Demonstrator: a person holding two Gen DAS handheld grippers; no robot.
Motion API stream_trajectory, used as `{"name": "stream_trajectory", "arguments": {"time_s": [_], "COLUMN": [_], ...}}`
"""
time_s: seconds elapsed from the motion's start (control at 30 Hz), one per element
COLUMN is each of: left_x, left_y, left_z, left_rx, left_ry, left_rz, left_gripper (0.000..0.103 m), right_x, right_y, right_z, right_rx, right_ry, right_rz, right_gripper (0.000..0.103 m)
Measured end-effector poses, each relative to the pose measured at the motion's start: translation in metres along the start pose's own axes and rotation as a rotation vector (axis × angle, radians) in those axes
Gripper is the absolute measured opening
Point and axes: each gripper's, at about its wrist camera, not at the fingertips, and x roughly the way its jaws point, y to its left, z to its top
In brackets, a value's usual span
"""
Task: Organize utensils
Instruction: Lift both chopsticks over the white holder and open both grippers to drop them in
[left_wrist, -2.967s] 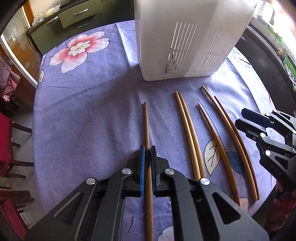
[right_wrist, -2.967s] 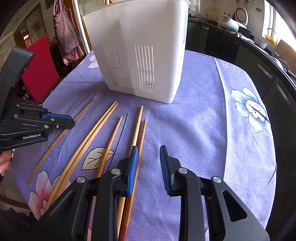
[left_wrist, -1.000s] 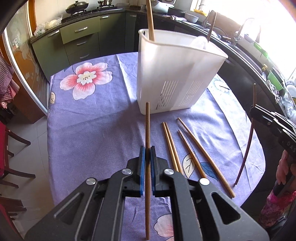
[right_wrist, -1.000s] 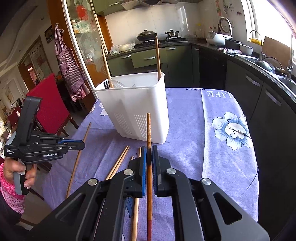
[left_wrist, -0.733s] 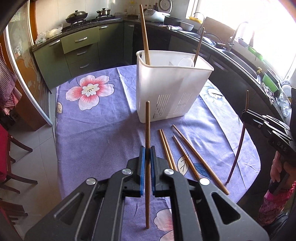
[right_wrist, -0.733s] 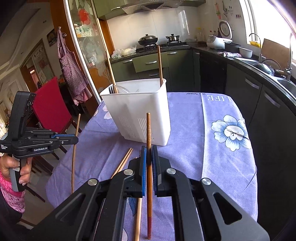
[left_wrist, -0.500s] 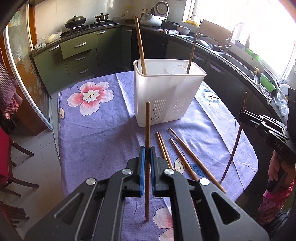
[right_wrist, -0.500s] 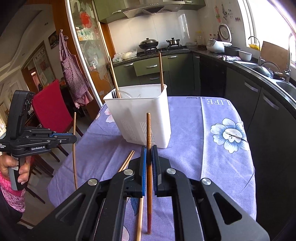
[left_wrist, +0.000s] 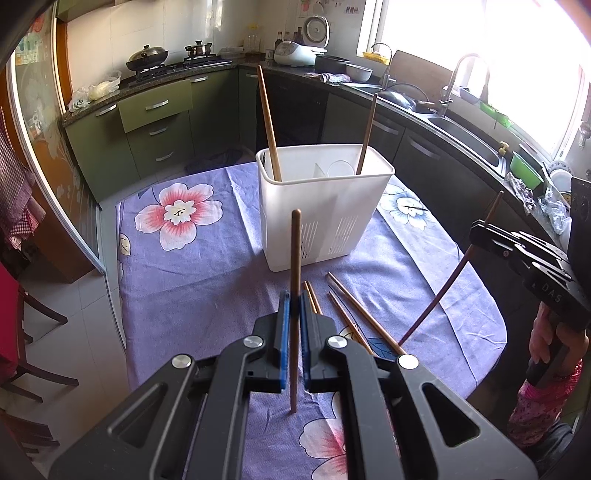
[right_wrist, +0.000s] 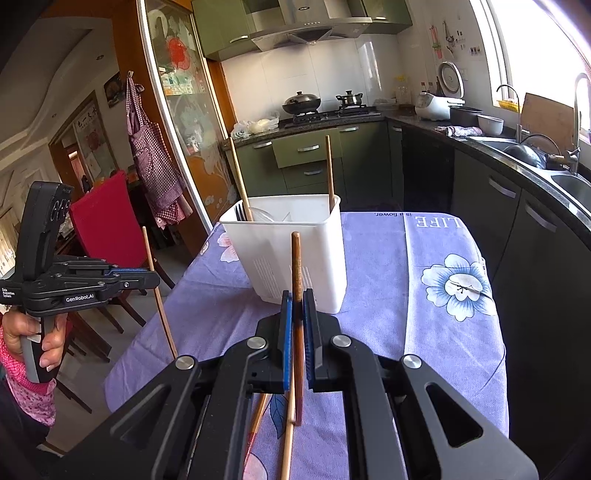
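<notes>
Gripping slim round wooden chopsticks (left_wrist: 294, 258)

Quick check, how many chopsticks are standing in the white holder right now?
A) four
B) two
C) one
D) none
B: two chopsticks stand in the white holder, one leaning at its left end and one at its right end. The other lifted sticks are outside it, one in the left tool and one in the right tool, both shut on them.
</notes>
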Motion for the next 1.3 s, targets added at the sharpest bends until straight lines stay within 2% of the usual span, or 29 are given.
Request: {"name": "stream_trajectory", "arguments": {"time_s": [0.2,0.37,0.63,0.87,1.13,1.23,1.3], "left_x": [-0.005,-0.016,-0.047,-0.075,-0.099,-0.094,-0.083], "left_y": [0.0,-0.005,-0.015,-0.021,-0.023,-0.022,-0.019], "left_z": [0.009,0.028,0.081,0.119,0.155,0.166,0.173], "left_rx": [-0.003,0.01,0.026,0.034,0.03,0.024,0.017], "left_ry": [-0.015,-0.039,-0.104,-0.155,-0.252,-0.279,-0.272], "left_rz": [-0.015,-0.024,-0.05,-0.057,-0.024,0.005,0.018], "left_gripper": [0.005,0.005,0.005,0.005,0.005,0.005,0.005], "right_x": [-0.002,-0.004,-0.017,-0.029,-0.028,-0.016,0.0], "right_y": [0.004,0.012,0.023,0.03,0.029,0.025,0.021], "right_z": [0.013,0.033,0.086,0.138,0.193,0.205,0.207], "right_rx": [-0.012,-0.034,-0.053,-0.063,-0.05,-0.048,-0.045], "right_ry": [-0.019,-0.033,-0.078,-0.14,-0.211,-0.225,-0.202], "right_rz": [0.006,0.021,0.065,0.069,0.038,-0.012,-0.041], "right_gripper": [0.007,0.007,0.007,0.007,0.007,0.007,0.007]}}
